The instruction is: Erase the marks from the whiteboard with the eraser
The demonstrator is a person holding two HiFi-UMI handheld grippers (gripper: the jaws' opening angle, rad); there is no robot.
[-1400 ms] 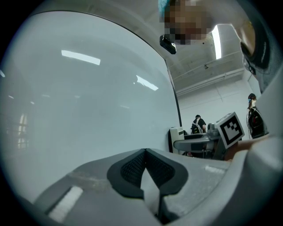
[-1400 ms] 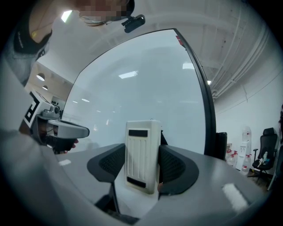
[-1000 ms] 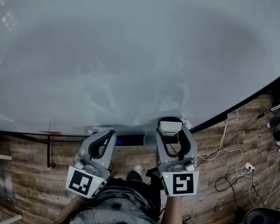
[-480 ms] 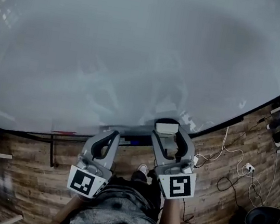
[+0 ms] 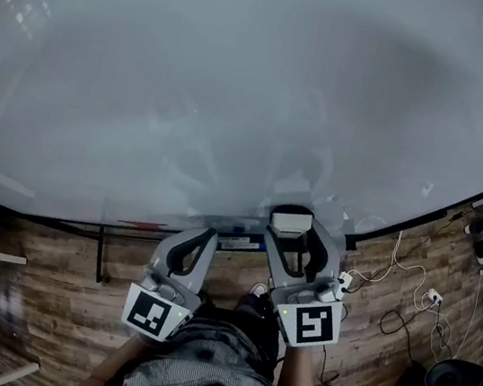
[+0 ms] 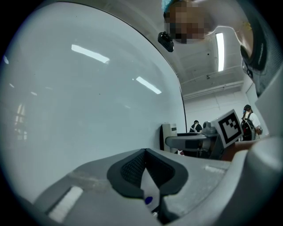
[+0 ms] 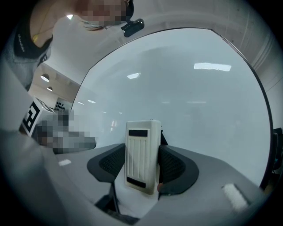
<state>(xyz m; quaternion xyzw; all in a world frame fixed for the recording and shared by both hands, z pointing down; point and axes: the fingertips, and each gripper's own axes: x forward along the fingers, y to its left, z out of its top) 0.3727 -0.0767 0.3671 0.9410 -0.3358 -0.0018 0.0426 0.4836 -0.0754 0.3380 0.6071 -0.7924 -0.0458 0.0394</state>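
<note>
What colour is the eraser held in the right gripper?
The eraser is off-white, with two dark rectangular marks on its back. It shows clearest in the right gripper view.

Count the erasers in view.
1: the eraser is clamped in the right gripper, by the whiteboard lower edge. None other shows; more could lie out of view.

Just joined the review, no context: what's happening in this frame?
A person faces a large whiteboard with a hand-held gripper in each hand. The right hand-held gripper is shut on a white eraser, held near the board's lower edge; whether the eraser touches the board can't be told. The left hand-held gripper is shut with nothing in it, low beside the right one. The board shows no distinct marks, only faint smudges or reflections.
</note>
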